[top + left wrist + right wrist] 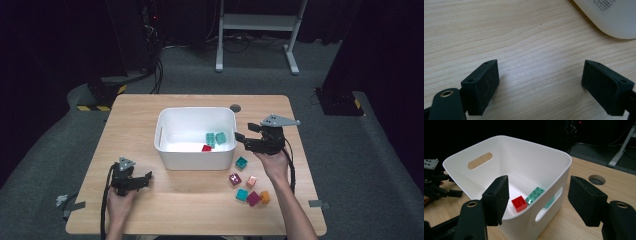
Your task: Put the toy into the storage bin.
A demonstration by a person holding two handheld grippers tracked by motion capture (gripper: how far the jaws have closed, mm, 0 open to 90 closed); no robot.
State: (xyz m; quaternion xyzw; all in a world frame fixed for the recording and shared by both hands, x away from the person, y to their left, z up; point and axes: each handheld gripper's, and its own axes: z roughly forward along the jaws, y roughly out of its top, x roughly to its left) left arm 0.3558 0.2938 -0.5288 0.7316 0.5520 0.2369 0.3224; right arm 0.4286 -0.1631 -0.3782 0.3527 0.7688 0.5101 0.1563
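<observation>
A white bin (196, 111) stands mid-table. Inside it lie a red brick (206, 148), a long green brick (210, 140) and a teal brick (220, 138). My right gripper (245, 132) hovers just right of the bin's right wall, open and empty. In the right gripper view its jaws (539, 186) frame the bin (506, 140), with the red brick (519, 203) and green brick (534, 194) on its floor. My left gripper (145, 181) rests near the table's front left, open with nothing between its jaws (541, 72), over bare wood beside the bin's corner (614, 17).
Several loose bricks lie on the table in front of the bin's right end: a teal one (241, 163), a purple one (235, 179), a pink one (251, 181), another teal (242, 195), a magenta (253, 198) and an orange (264, 197). A round cable hole (235, 108) sits behind the bin.
</observation>
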